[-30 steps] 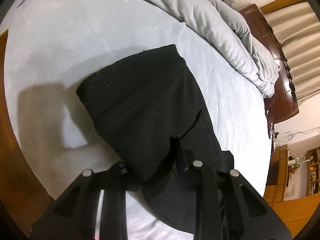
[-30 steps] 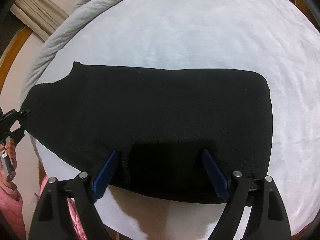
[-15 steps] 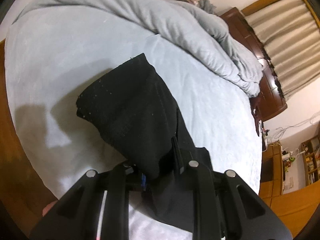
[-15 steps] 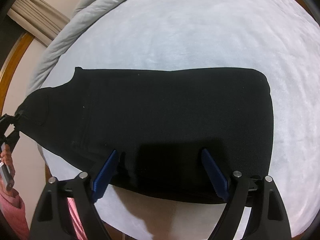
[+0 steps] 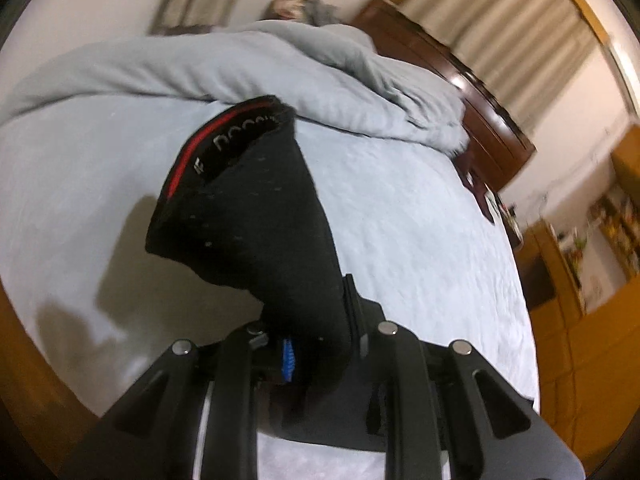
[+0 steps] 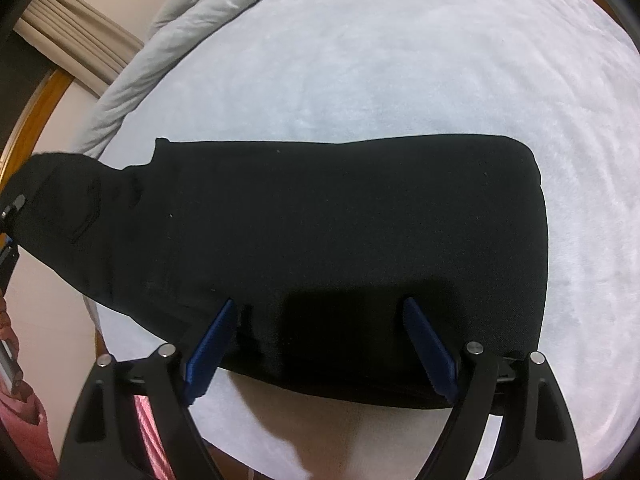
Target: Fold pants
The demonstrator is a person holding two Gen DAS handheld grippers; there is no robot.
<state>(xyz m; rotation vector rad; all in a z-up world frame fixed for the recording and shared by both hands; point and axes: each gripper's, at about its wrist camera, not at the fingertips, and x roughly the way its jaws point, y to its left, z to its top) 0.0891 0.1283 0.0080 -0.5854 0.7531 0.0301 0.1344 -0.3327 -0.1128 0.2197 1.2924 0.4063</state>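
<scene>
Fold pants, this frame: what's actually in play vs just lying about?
In play:
- black pants
- left hand-held gripper, shut on the raised waistband end
- right hand-held gripper, open over the pants
- bed sheet

Lying about:
- grey duvet
- curtains
- dark headboard

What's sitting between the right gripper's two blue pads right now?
In the right wrist view, the right gripper stands open over the black pants, and only their dark fabric, flat on the bed sheet, lies between the pads.

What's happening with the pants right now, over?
Left gripper clamped on the pants, waist end lifted. Right gripper open above them. Grey duvet beyond, not blocking.
</scene>
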